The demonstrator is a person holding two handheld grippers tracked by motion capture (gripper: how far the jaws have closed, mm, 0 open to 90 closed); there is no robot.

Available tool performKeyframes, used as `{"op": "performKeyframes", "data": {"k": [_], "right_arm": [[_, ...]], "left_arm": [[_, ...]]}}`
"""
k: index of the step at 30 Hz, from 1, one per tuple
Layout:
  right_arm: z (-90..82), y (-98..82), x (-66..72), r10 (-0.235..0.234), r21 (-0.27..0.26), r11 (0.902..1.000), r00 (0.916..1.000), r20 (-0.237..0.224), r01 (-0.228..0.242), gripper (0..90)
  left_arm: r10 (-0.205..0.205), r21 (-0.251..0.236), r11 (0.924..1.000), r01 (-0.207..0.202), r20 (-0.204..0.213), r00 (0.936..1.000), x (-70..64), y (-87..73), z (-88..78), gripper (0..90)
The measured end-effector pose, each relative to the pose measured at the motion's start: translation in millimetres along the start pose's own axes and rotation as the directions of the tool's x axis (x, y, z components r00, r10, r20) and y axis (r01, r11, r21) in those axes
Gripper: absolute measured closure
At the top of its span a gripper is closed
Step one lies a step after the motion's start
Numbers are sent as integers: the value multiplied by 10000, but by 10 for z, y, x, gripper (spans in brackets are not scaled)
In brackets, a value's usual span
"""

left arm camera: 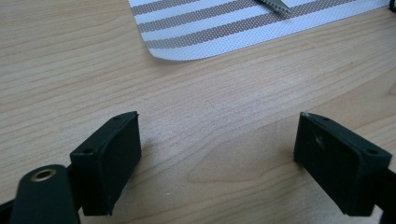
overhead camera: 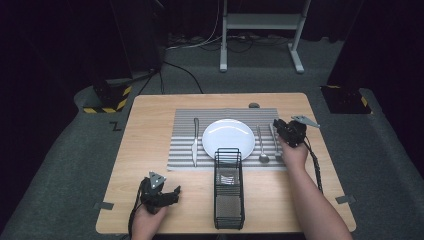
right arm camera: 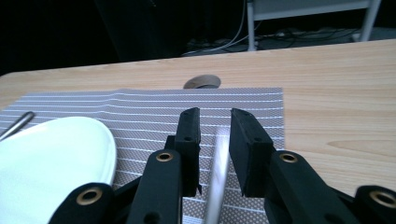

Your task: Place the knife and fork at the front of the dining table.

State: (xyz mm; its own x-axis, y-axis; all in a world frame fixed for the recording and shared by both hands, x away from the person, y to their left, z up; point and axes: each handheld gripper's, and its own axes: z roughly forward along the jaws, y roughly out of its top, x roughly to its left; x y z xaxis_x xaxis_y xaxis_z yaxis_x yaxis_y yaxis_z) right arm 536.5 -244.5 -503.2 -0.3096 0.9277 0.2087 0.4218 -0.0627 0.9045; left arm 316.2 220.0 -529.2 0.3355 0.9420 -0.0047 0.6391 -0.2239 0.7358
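Right gripper sits over the right side of the striped placemat, right of the white plate. In the right gripper view the jaws stand a little apart with a slim metal utensil handle running up the gap between them; the pads are not pressing on it. In the high view this utensil lies on the mat just beside the spoon, on the spoon's right; its head is too small to tell what kind it is.

Left gripper rests at the near left of the wooden table, jaws spread wide over bare wood, nothing between them. Knife lies left of the plate. Black wire rack stands at the near edge, its far end touching the plate's near rim.
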Motion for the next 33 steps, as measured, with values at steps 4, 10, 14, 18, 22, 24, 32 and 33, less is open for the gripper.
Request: {"op": "performKeyframes", "data": {"k": [4,10,14,18,22,24,32,33], "right_arm": [[-29,10,8,-51,-14,10000,10000,-17,51,722],[-112,-13,52,-202,-48,9998,9998,-42,201,687],[-253,-72,114,-522,-124,9986,9986,12,522,628],[-452,-159,191,-955,-40,9954,9952,218,956,565],[-661,-258,264,-1334,156,9910,9902,408,1329,489],[-800,-337,303,-1462,307,9890,9883,435,1449,434],[-1335,-744,321,-1612,1592,9754,9859,443,1523,291],[-1378,-786,315,-1608,1799,9721,9860,439,1505,275]], "left_arm": [[-11,-4,10000,11,19,10000,-3,-2,0,148],[-9,0,10000,9,7,10000,-3,-1,0,148],[-12,2,10000,12,9,10000,-3,-1,1,148],[20,18,10000,-20,30,10000,1,2,4,145],[25,36,10000,-25,63,10000,2,6,7,142],[33,33,10000,-33,61,10000,2,7,10,141],[33,38,10000,-34,60,10000,2,9,11,139],[48,50,10000,-49,59,10000,3,9,10,139]]}}
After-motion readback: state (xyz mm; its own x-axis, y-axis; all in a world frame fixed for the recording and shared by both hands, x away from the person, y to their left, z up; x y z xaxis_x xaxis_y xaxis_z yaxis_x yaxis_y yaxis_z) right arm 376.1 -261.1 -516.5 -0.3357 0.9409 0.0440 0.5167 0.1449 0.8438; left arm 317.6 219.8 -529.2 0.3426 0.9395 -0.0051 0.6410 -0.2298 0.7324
